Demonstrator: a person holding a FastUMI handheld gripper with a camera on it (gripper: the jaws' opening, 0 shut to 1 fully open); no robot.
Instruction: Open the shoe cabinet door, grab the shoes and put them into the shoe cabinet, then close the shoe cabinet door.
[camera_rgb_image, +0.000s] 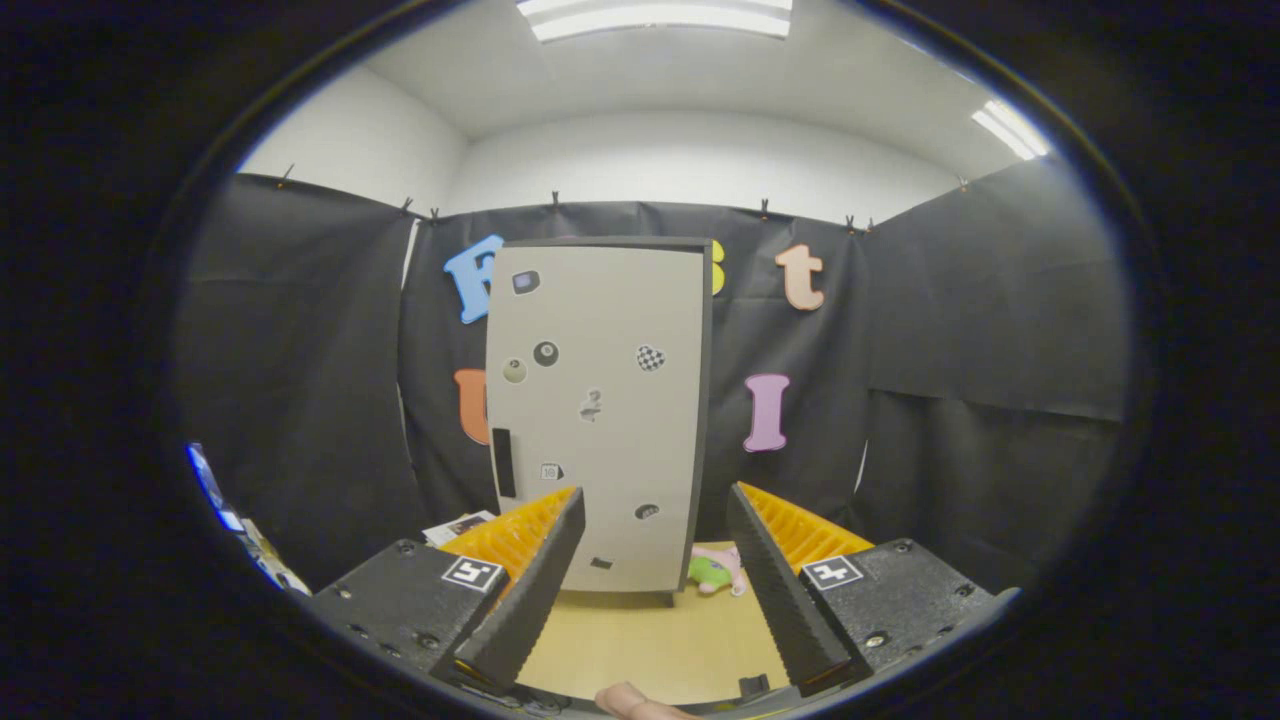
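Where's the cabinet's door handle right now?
In the gripper view, the dark handle sits low on the left edge of the shoe cabinet door, just above the open gripper's left finger.

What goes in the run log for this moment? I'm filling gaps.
phase: approach | gripper: open, holding nothing | shoe cabinet: door shut, beyond fingers | plush toy: beside cabinet base

Gripper (655, 585) fingers spread wide, empty, facing the closed shoe cabinet door (598, 420) beyond them
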